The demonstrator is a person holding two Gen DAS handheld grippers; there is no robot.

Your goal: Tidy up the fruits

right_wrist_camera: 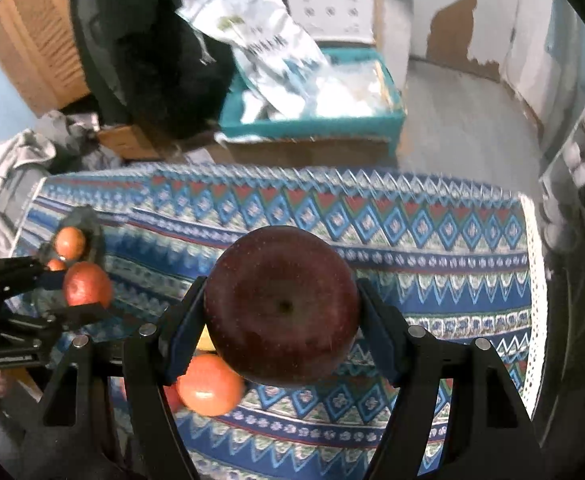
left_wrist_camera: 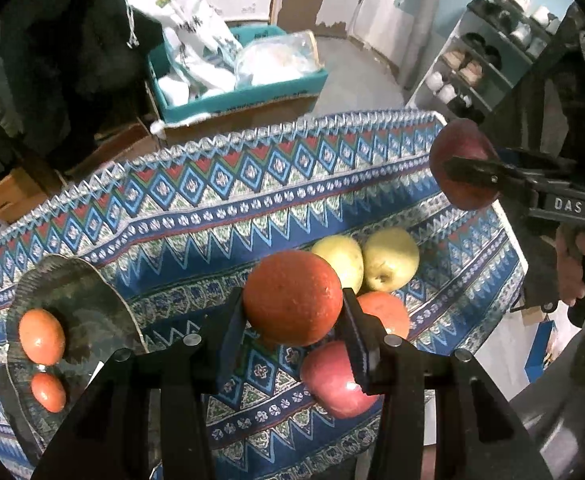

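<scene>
Above the patterned bench (left_wrist_camera: 212, 216): both tongs loaded, one fruit each.

At frame centre of the left wrist view, the left tongs (left_wrist_camera: 292, 312) are clamped on an orange (left_wrist_camera: 292, 298); at centre of the right wrist view, the right tongs (right_wrist_camera: 282, 320) are clamped on a dark red apple (right_wrist_camera: 282, 306). Lower left, a glass plate (left_wrist_camera: 80, 292) carries two oranges (left_wrist_camera: 41, 336). Right of centre on the cloth lie two yellow apples (left_wrist_camera: 390, 258), one orange (left_wrist_camera: 386, 312) and a red apple (left_wrist_camera: 332, 380).

Woven patterned blue cloth (left_wrist_camera: 220, 216) looks matt; the round orange (left_wrist_camera: 292, 298) shows dimpled skin, the dark red apple (right_wrist_camera: 282, 306) smooth, faintly glossy.
</scene>
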